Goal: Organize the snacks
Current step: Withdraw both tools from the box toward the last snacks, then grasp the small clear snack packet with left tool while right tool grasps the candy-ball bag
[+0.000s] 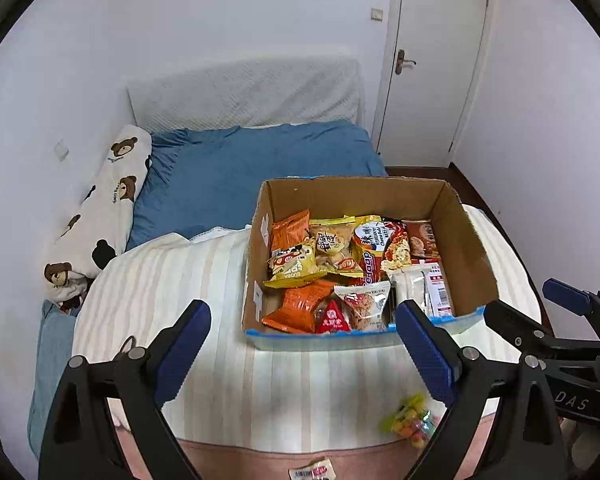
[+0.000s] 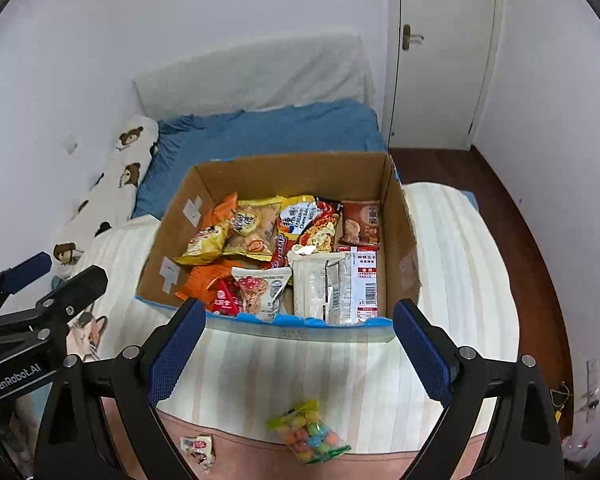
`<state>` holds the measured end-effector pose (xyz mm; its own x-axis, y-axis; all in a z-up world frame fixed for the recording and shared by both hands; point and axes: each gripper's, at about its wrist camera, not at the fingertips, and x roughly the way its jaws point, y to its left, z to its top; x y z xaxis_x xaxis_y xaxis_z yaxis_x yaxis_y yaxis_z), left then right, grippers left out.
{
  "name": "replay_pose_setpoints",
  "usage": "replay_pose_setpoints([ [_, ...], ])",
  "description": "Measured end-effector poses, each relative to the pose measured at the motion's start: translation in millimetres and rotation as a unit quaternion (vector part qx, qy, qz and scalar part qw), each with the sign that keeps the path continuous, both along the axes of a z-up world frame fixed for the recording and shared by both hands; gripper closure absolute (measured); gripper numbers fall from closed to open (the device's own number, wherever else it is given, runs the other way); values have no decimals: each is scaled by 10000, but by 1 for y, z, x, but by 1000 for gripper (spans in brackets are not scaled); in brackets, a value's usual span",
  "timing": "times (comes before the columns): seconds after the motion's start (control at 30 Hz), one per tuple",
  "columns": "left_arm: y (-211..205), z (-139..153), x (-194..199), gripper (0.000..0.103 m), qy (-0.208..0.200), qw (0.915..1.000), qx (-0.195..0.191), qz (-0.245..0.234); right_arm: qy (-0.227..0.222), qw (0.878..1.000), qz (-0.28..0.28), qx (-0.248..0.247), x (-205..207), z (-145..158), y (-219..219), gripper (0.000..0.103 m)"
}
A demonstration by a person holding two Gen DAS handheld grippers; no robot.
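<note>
An open cardboard box (image 1: 468,248) (image 2: 400,240) with a blue-taped front rim sits on the striped bedcover and holds several snack packets: orange, yellow, red and white ones. A clear bag of coloured candy balls (image 2: 310,436) (image 1: 412,424) lies outside the box on the cover's near edge. A small white snack packet (image 2: 198,448) (image 1: 312,472) lies on the pink strip nearby. My left gripper (image 1: 304,344) hovers open before the box with nothing between its fingers. My right gripper (image 2: 300,340) is open and empty too, above the candy bag. Each gripper shows at the edge of the other's view.
The box rests on a bed with a striped cream cover (image 2: 460,264) and a blue sheet (image 1: 240,176). A bear-print pillow (image 1: 100,216) lies along the left wall. A white door (image 2: 444,52) and dark wooden floor (image 2: 500,208) are at the right.
</note>
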<state>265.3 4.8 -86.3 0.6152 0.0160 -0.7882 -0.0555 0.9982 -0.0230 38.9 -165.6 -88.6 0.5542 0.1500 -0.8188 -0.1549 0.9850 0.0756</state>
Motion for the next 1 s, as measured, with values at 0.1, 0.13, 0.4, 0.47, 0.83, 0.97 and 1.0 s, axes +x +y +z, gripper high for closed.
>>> replay_pose_setpoints([
  [0.1, 1, 4, -16, 8, -48, 10000, -45, 46, -3, 9999, 10, 152, -15, 5, -2, 6],
  [0.13, 1, 5, -20, 8, -55, 10000, -33, 57, 3, 9998, 13, 206, -19, 5, -3, 6],
  [0.4, 7, -40, -52, 8, 629, 9975, -183, 273, 709, 9964, 65, 458, -48, -42, -17, 6],
  [0.47, 8, -68, -63, 8, 993, 9940, -259, 370, 1066, 9934, 72, 410, -53, -71, -20, 6],
  [0.83, 2, -245, -99, 8, 3302, 9335, -1123, 837, 2347, 9704, 552, -152, -51, -202, -20, 36],
  [0.97, -4, -280, -96, 8, 3612, 9137, -1529, 1063, 2657, 9588, 884, -470, -41, -235, -13, 32],
  [1.0, -5, -288, -94, 8, 3668, 9098, -1580, 1128, 2661, 9577, 936, -578, -38, -241, -12, 31],
])
